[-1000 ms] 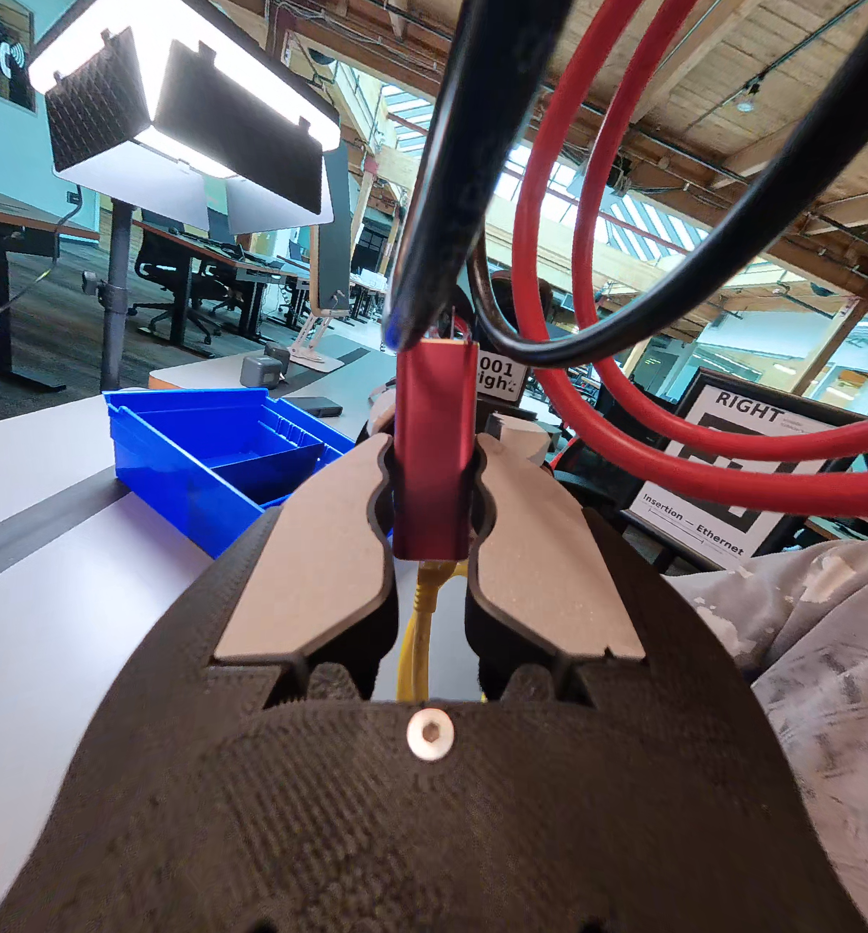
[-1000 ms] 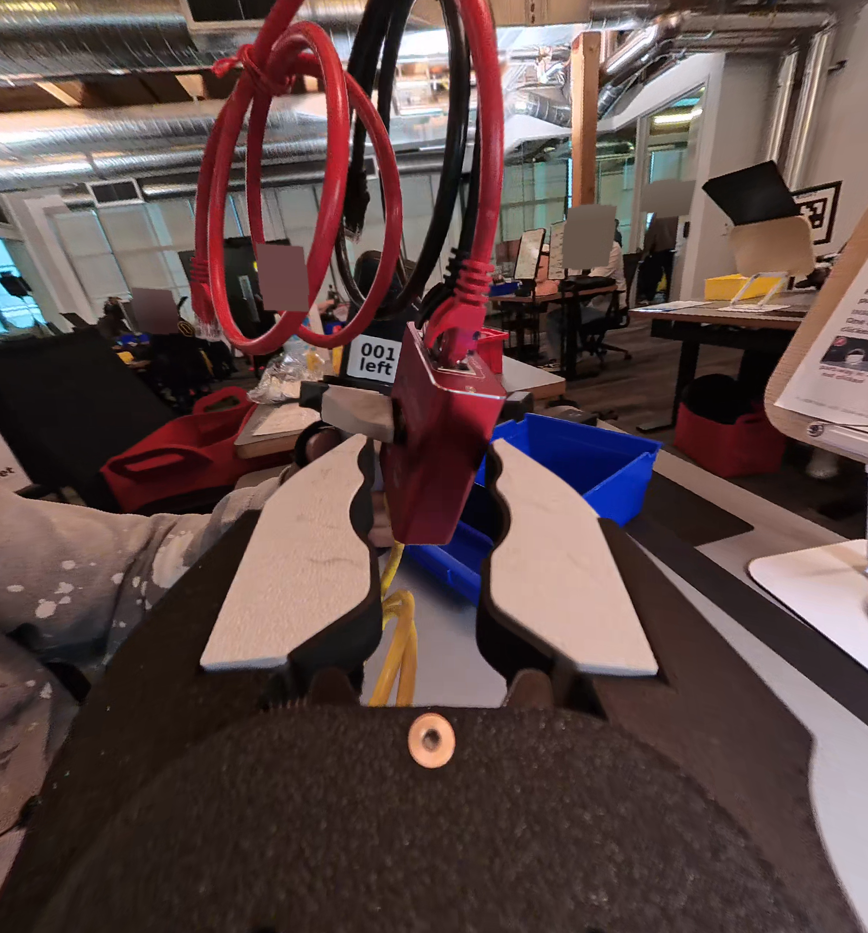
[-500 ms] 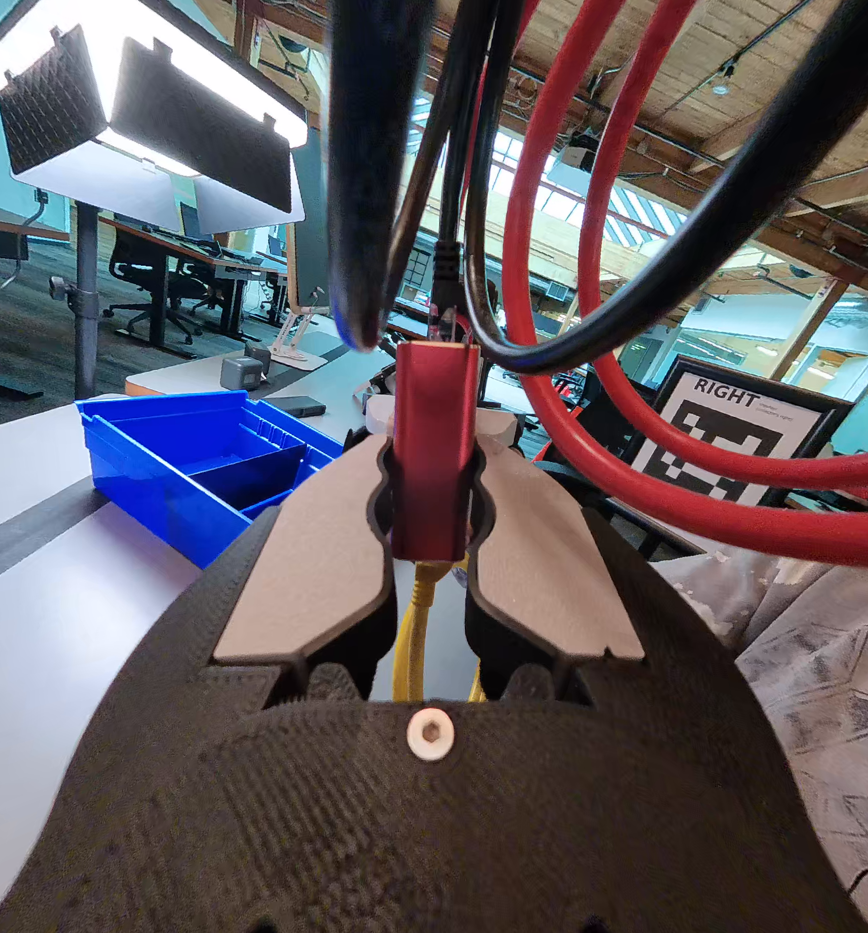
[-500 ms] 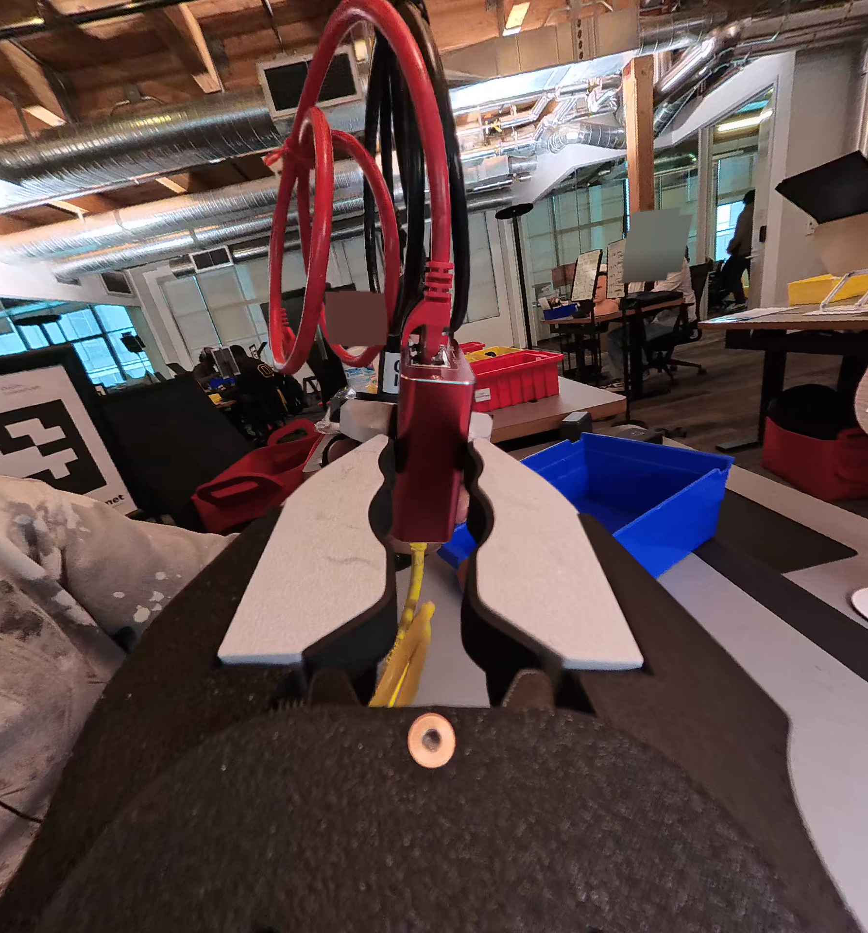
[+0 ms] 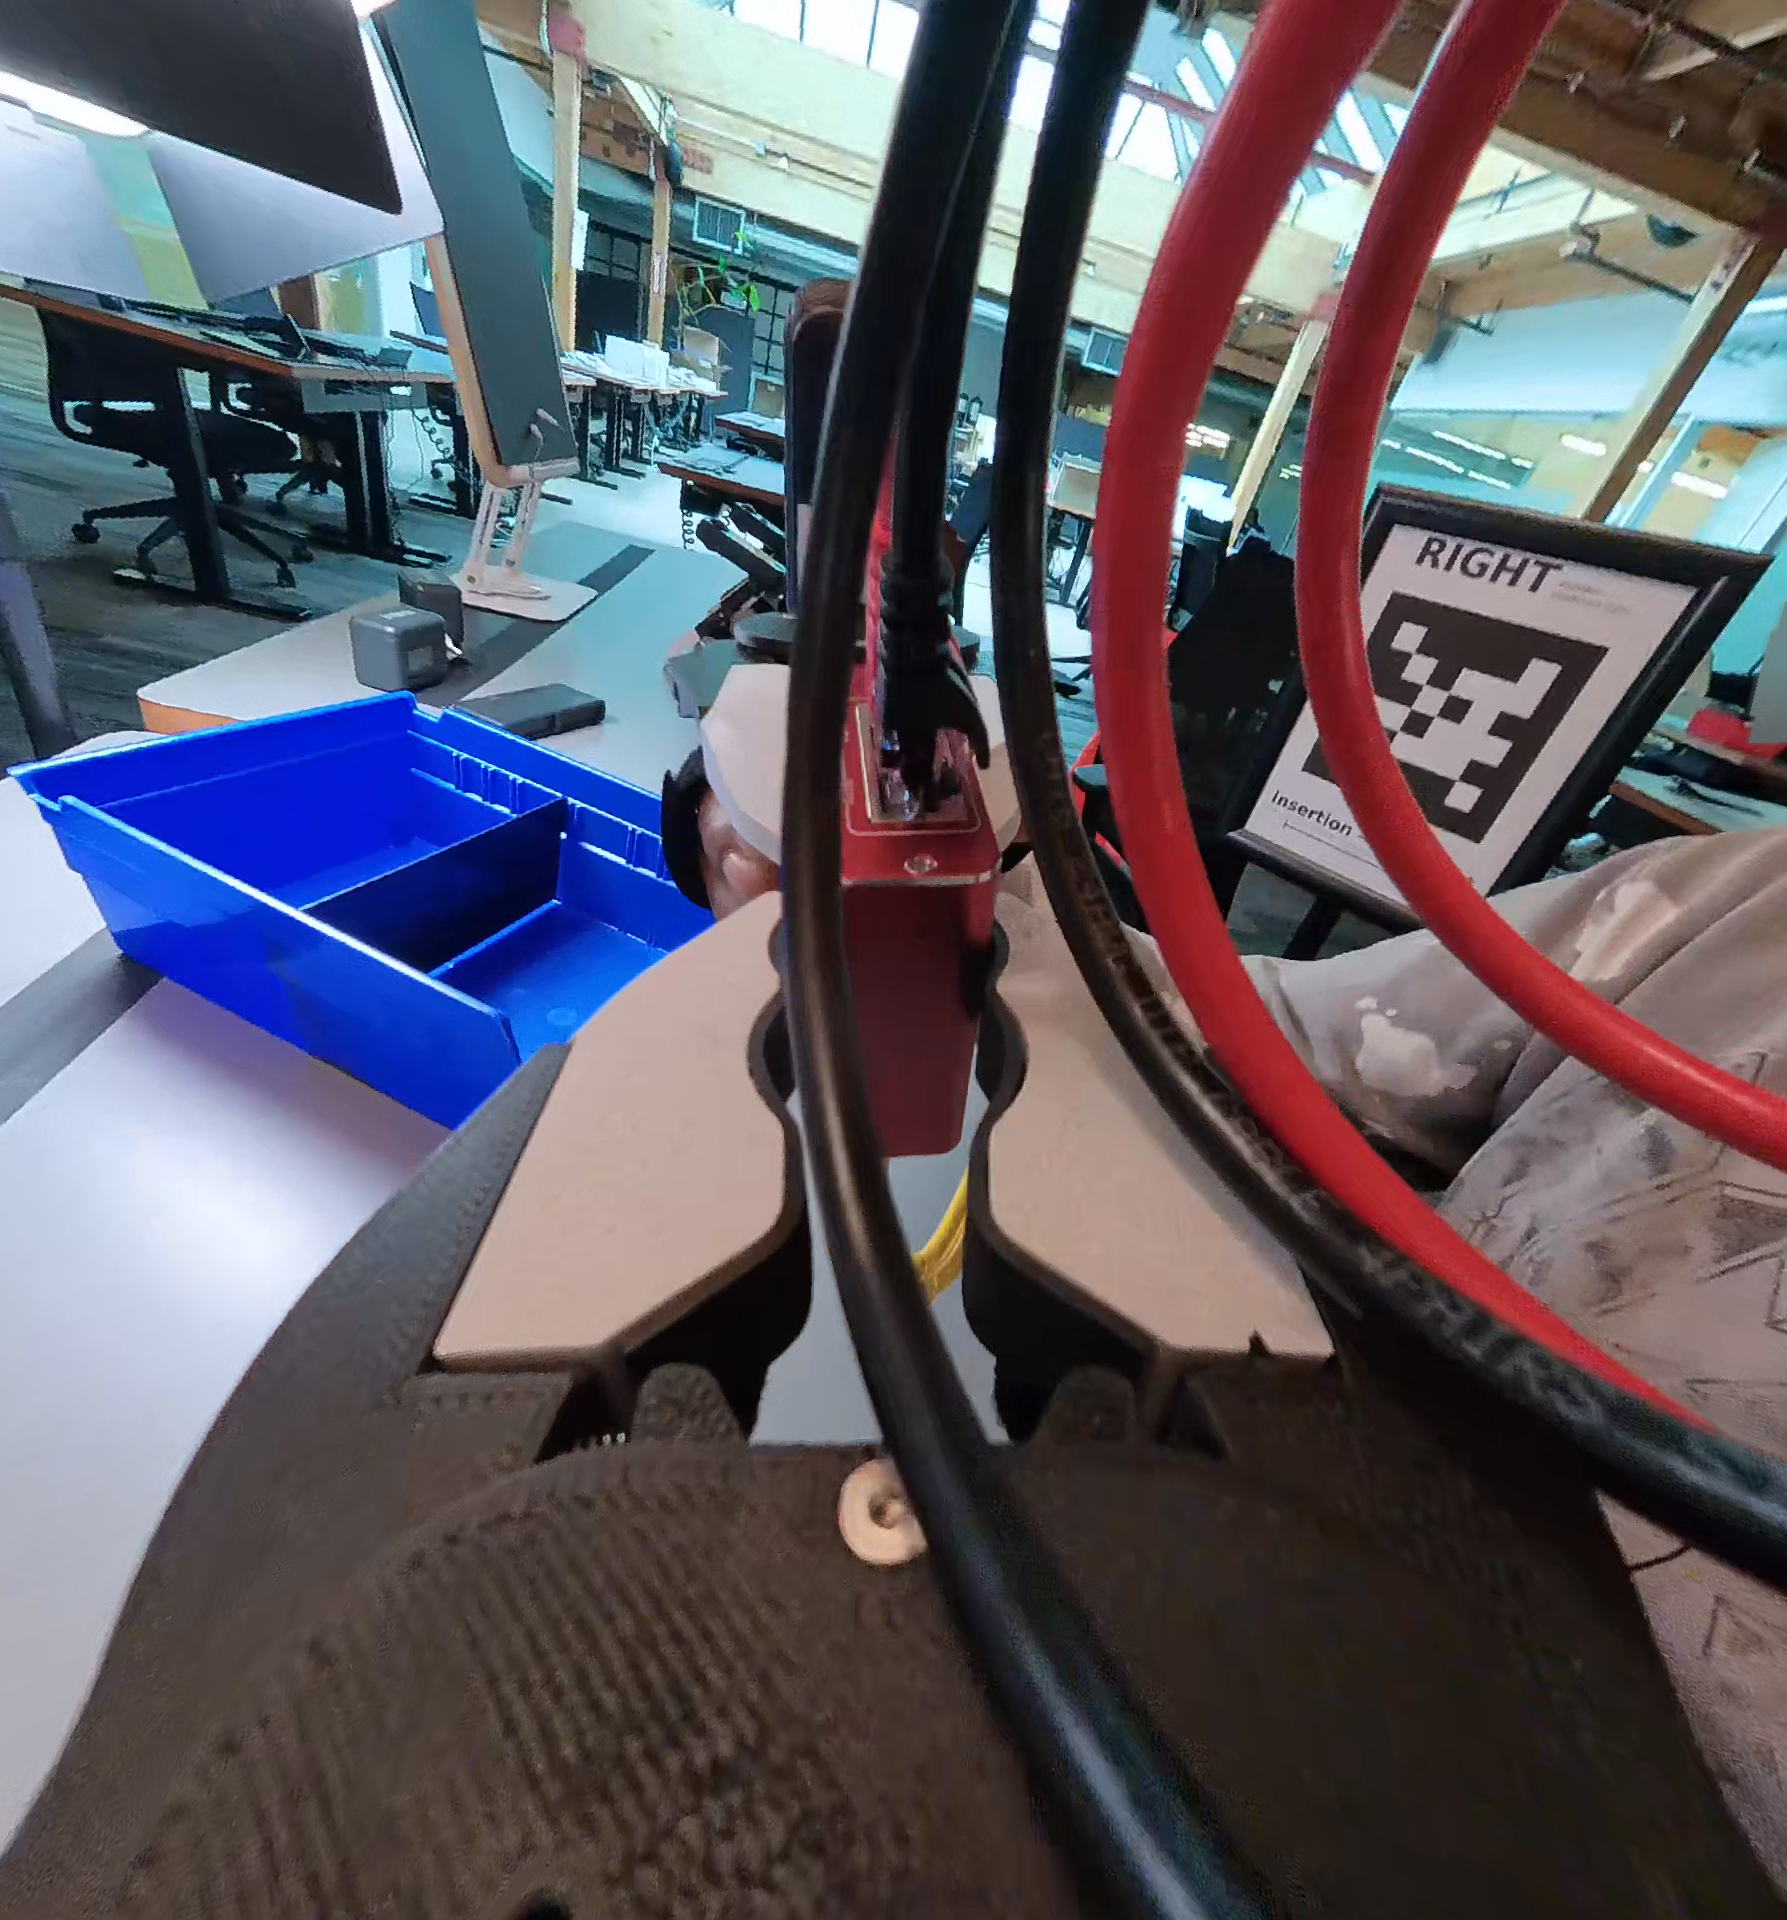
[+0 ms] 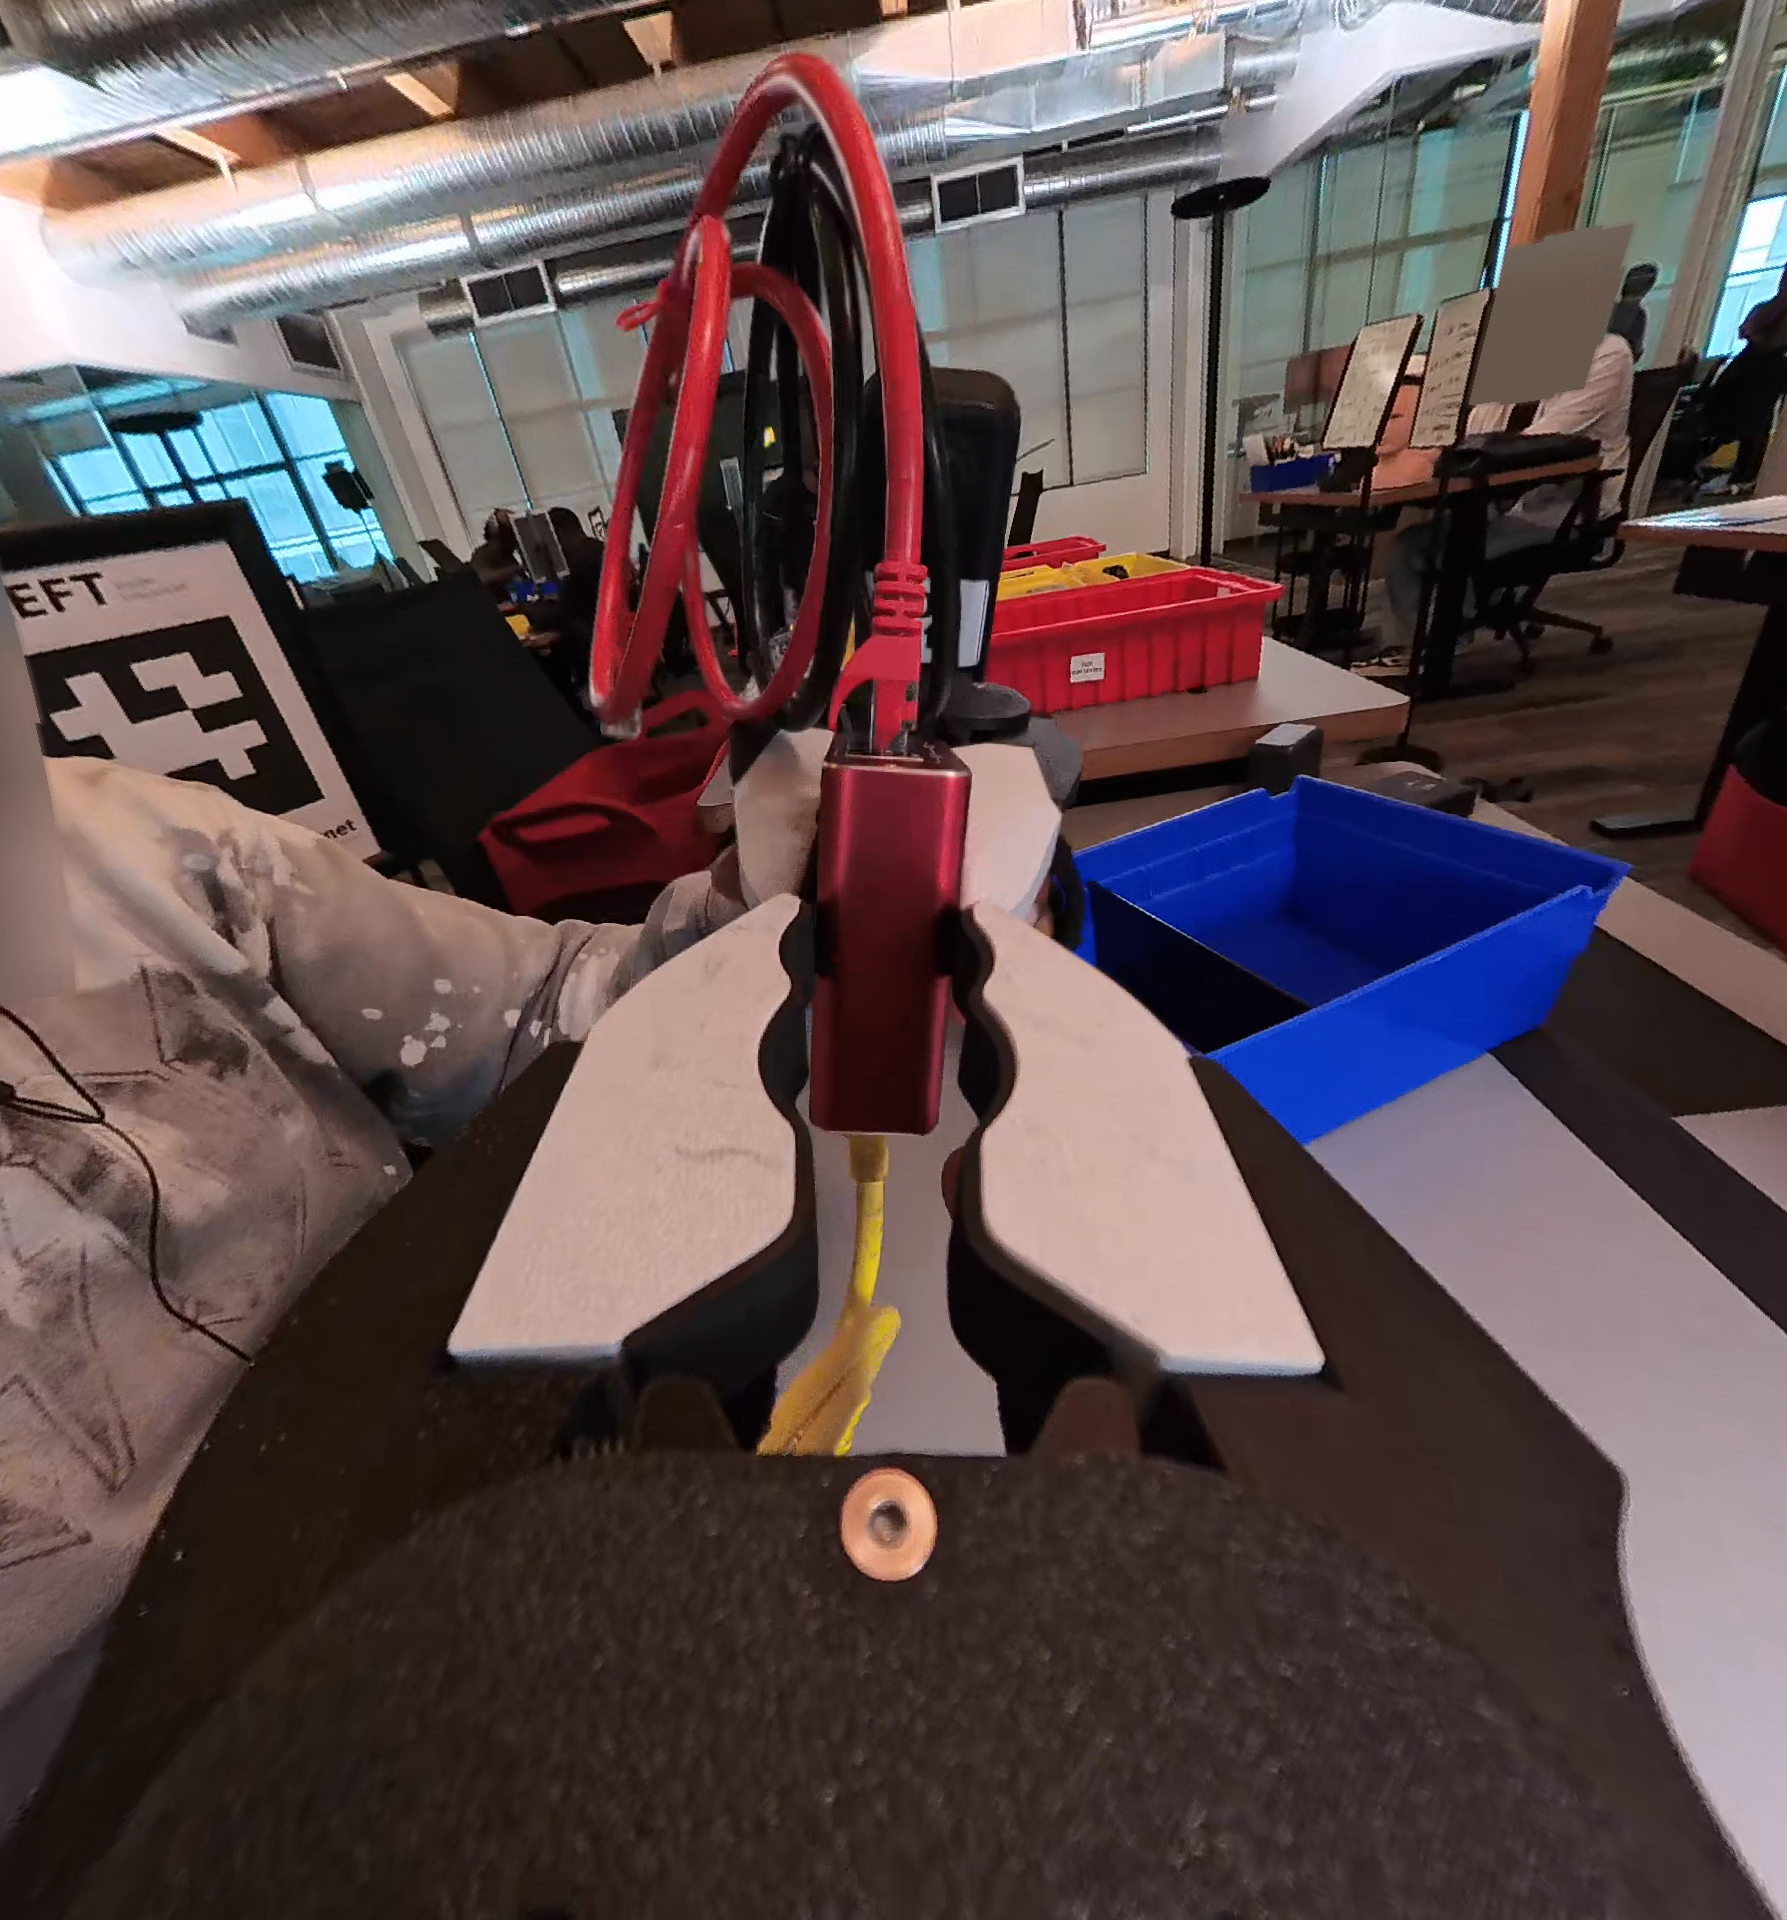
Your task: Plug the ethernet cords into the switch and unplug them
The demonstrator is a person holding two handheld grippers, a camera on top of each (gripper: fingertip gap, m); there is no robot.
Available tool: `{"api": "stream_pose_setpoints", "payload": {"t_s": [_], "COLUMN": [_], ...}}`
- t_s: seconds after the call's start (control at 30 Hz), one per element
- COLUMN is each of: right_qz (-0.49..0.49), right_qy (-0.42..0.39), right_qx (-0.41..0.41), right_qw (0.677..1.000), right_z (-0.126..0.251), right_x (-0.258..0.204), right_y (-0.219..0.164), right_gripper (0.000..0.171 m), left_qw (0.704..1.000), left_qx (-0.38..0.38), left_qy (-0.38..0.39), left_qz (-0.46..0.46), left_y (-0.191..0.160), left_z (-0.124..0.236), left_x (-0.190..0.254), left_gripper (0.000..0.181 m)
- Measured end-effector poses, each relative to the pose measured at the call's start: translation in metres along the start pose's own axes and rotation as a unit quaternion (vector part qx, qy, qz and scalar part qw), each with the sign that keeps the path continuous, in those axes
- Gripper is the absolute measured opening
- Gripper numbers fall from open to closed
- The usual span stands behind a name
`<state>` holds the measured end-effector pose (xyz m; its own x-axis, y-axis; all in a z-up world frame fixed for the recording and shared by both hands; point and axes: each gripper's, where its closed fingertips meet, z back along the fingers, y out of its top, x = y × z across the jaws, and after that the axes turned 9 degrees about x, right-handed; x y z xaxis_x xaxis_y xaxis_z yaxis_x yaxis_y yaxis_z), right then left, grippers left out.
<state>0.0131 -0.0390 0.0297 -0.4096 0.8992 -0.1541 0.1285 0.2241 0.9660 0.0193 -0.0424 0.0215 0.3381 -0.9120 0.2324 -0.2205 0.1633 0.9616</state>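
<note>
Between the fingers of both grippers stands the red switch [image 5: 915, 997], upright above the grey table [image 5: 120, 1299]: the left gripper [image 5: 884, 1013] and the right gripper [image 6: 884, 997] each clamp its sides. A black cord [image 5: 920, 665] and a red cord [image 6: 894, 634] plug into its top and loop overhead; a yellow cord [image 6: 868, 1236] hangs from its underside, apparently plugged in. Near it sits a blue bin [image 5: 369, 894].
</note>
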Motion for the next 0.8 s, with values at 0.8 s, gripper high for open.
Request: {"api": "stream_pose_setpoints", "payload": {"t_s": [0.8], "right_qz": [0.032], "right_qy": [-0.096], "right_qx": [0.142], "right_qw": [0.985], "right_z": [0.028], "right_x": [0.022], "right_y": [0.055], "right_gripper": [0.025], "left_qw": [0.971], "left_qx": [-0.225], "left_qy": [0.08], "left_qz": [-0.016], "left_y": [-0.117], "left_z": [0.02], "left_x": [-0.078], "left_gripper": [0.028]}}
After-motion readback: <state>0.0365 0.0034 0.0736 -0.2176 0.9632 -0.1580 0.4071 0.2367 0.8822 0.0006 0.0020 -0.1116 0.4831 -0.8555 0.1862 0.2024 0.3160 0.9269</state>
